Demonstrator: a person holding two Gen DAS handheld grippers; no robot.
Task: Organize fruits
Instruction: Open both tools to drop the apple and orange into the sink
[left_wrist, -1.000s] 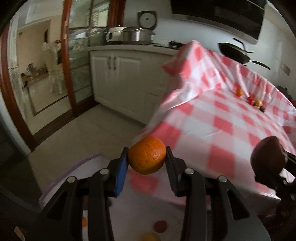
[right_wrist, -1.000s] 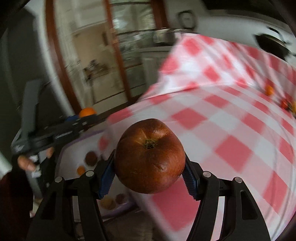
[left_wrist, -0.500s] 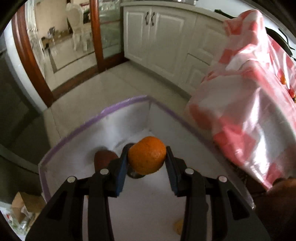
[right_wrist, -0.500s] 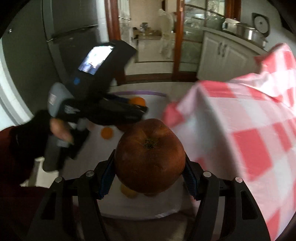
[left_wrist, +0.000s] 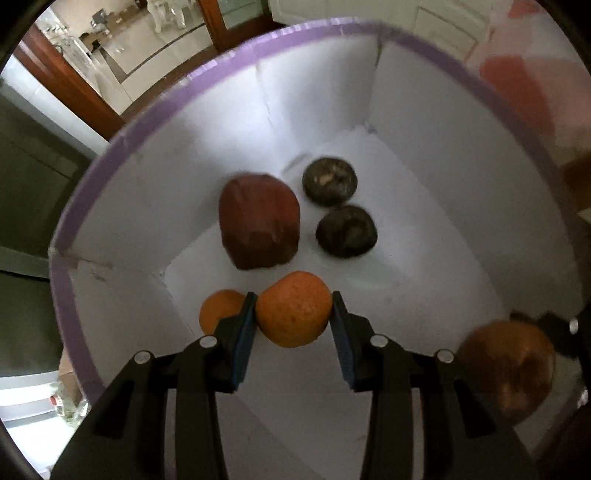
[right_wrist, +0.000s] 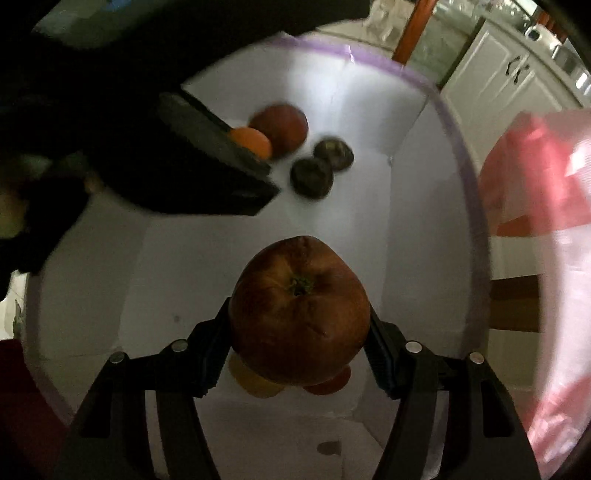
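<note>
Gripping an orange (left_wrist: 293, 309) in my left claw (left_wrist: 294, 314), I am clamping a reddish-brown apple (right_wrist: 299, 312) in my right claw (right_wrist: 300, 328) over the white box (left_wrist: 314, 96).

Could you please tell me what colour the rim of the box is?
Purple; the box rim shows best in the left wrist view.

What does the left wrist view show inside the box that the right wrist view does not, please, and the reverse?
Only the left wrist view shows a second small orange lying beside the left gripper.

Only the right wrist view shows a yellow fruit and a red one under the held apple.

Both show the white box with its purple rim, the red fruit, two dark fruits and the held orange.
</note>
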